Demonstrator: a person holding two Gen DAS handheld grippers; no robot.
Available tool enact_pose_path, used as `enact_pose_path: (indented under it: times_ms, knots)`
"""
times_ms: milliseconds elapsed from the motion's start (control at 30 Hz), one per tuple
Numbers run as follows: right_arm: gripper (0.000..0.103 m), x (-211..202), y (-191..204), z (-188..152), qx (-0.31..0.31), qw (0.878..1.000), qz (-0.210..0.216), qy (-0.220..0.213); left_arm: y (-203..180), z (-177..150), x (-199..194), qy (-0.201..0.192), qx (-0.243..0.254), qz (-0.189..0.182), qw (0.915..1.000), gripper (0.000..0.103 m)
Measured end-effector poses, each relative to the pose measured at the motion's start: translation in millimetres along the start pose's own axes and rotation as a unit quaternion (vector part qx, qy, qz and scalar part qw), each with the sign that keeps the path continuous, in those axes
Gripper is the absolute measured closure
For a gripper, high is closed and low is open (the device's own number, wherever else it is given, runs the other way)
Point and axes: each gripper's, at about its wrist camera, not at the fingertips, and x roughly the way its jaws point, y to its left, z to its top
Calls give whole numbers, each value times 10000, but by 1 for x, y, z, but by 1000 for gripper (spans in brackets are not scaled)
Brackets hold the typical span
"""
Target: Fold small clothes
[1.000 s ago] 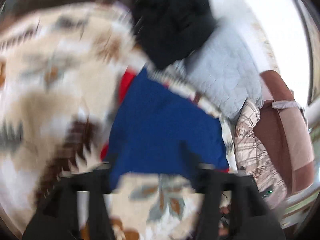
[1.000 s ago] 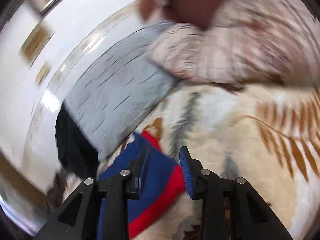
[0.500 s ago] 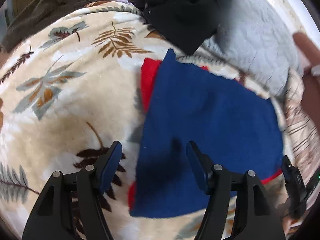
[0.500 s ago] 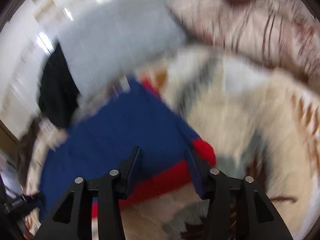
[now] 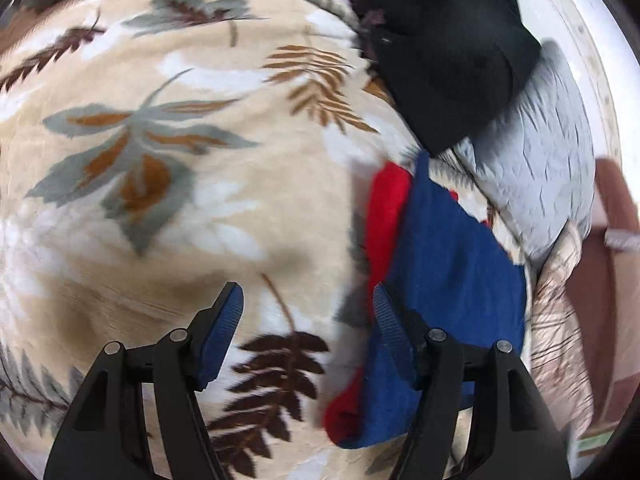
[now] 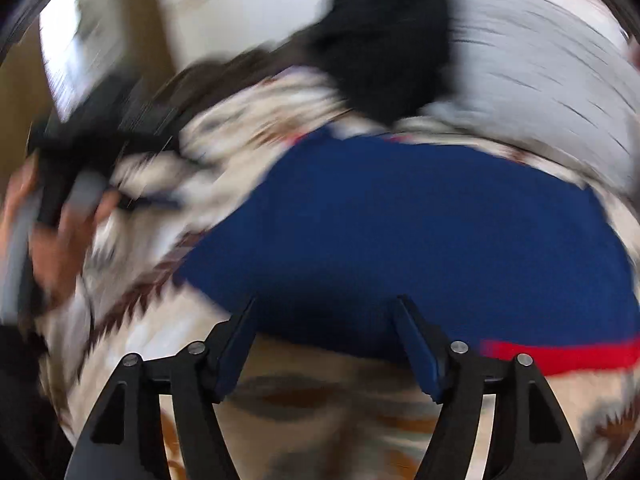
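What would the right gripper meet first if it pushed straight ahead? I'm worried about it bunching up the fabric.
Probably the near edge of the blue garment, which lies straight ahead of the open right gripper on the leaf-print blanket. The view is blurred, so how close it is stays unclear.

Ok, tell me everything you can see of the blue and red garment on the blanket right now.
The blue and red garment lies flat on the leaf-print blanket, apparently folded: a broad blue panel on top, red showing along its edges. It looks like soft knit or fleece. Its far corner nearly reaches the black garment and the grey quilted piece. Neither gripper holds it: the left gripper is open beside its red edge, the right gripper open at its near blue edge. The right view is blurred.
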Motion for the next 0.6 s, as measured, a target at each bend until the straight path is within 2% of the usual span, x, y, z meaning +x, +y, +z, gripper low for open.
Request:
enact_pose_path:
  times_ms: [100,133,200,267,367,500,600]
  knots:
    - [28,23,53,-1,-1233,9914,-396,207,13,-2,-5,38,-142,-107,9998,36]
    - [27,34,71,-1,-1691,9823,-764,239,15,-3,-6,40,-204,-145,9997,36]
    - [27,42,82,0,-2030,9724,-1151,72,17,-1,-8,45,-284,-271,9992,36]
    - [31,52,83,9,-2009,9692,-1428,11,14,2,-4,143,-265,-476,9984,36]
    - [73,57,72,17,-1772,9727,-1495,-29,1,9,13,436,-167,-819,9955,34]
    - [85,40,66,14,-1650,9765,-1322,-411,-28,25,48,1007,-21,-1312,9862,33]
    - [86,33,61,15,-1588,9779,-1256,-522,-48,33,71,1358,36,-1394,9809,26]
